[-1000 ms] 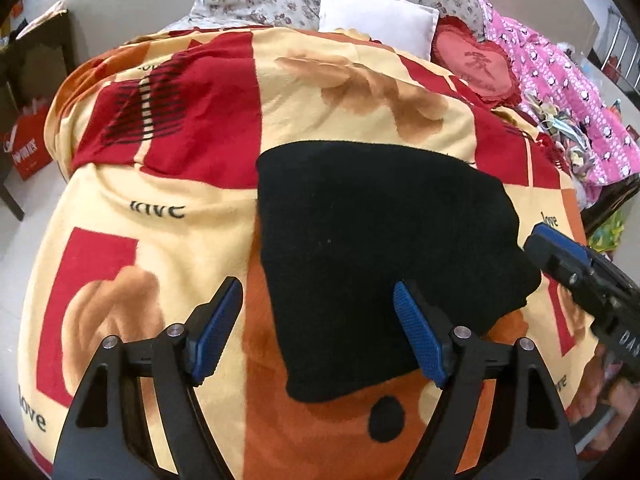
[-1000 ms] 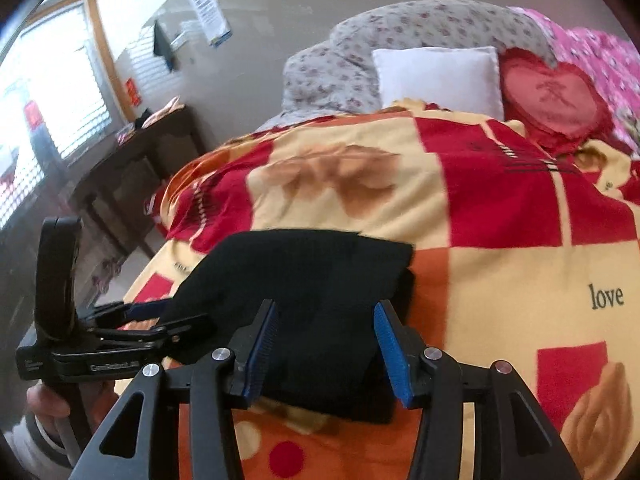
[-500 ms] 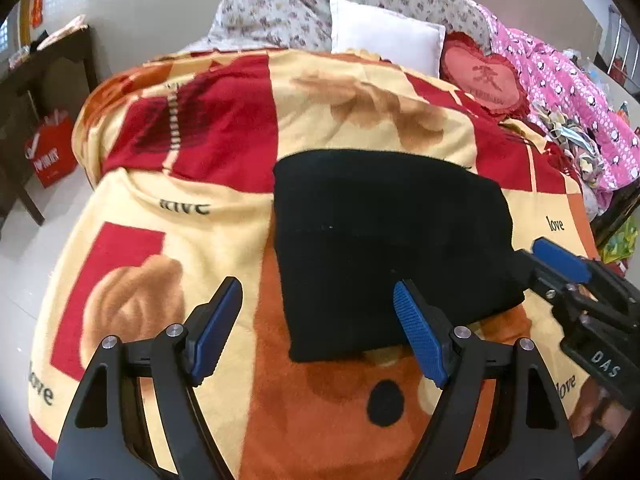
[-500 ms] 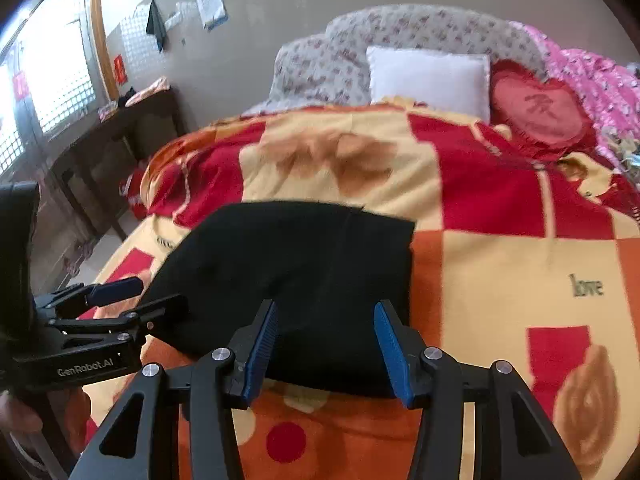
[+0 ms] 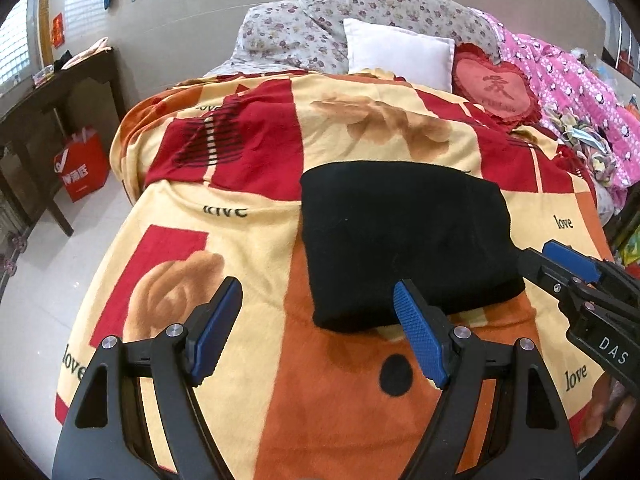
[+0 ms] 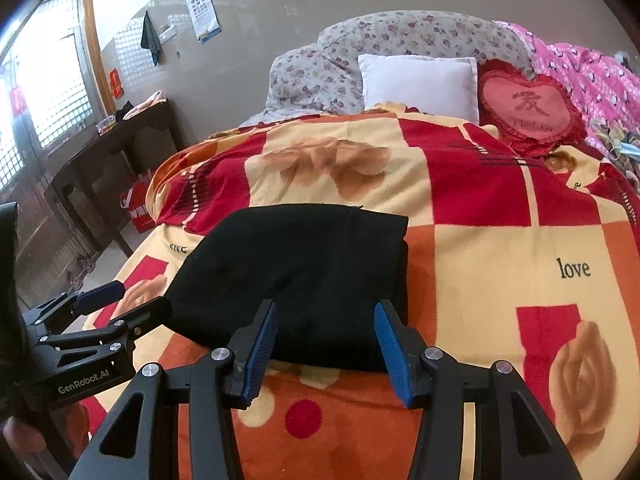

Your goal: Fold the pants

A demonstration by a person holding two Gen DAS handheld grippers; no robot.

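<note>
On blanket (image 5: 256, 240) | folded pants (image 5: 400, 236) (edges clear) | both jaws apart

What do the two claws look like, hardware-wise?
Both alike: black angular frames with triangular cutouts, silver pivot screws, ribbed blue pads. The left claw shows "GenRobot.AI" in white on its side in the right wrist view; the right claw shows "DAS" in the left wrist view. No cables visible.

Blanket (image 6: 500, 248) has "love" printed repeatedly. Left hand-held gripper (image 6: 120, 300) body reads "GenRobot.AI"; right hand-held gripper (image 5: 560, 258) reads "DAS". Eye chart (image 6: 202, 8) on wall behind the blanket, letters mostly illegible.
</note>
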